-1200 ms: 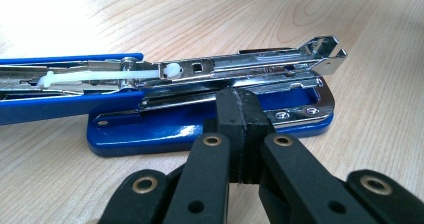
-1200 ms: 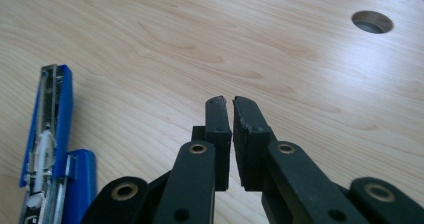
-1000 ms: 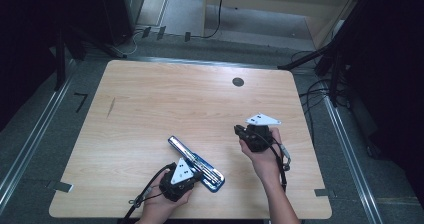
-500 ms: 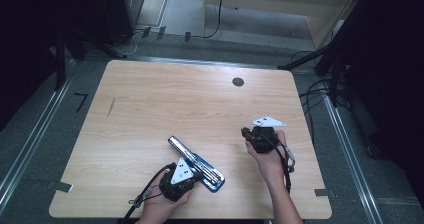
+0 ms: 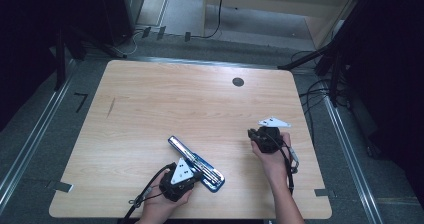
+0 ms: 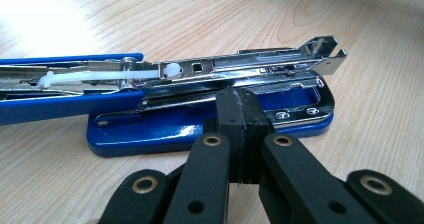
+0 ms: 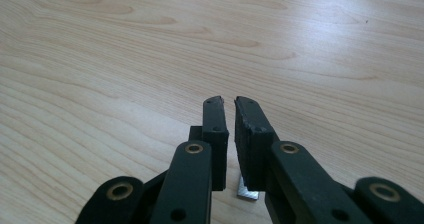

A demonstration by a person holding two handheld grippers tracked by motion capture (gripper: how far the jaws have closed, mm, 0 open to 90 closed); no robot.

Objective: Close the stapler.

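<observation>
The right gripper has shifted right, almost closed on a small strip. The left gripper, clenched, pins the near end of the stiff, slippery blue-and-chrome opened stapler on the tabletop; grasp its base.

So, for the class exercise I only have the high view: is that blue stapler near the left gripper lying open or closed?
Observer: Open. The left gripper view shows the stapler swung apart, its chrome staple channel bared above the blue base.
Operator: And is the right gripper carrying anything? From above I just see its back.
Observer: It seems so. In the right gripper view, the right gripper is almost closed above the bare wood, and a small silver piece sits low between its pads, apparently pinched. I cannot tell what it is.
</observation>
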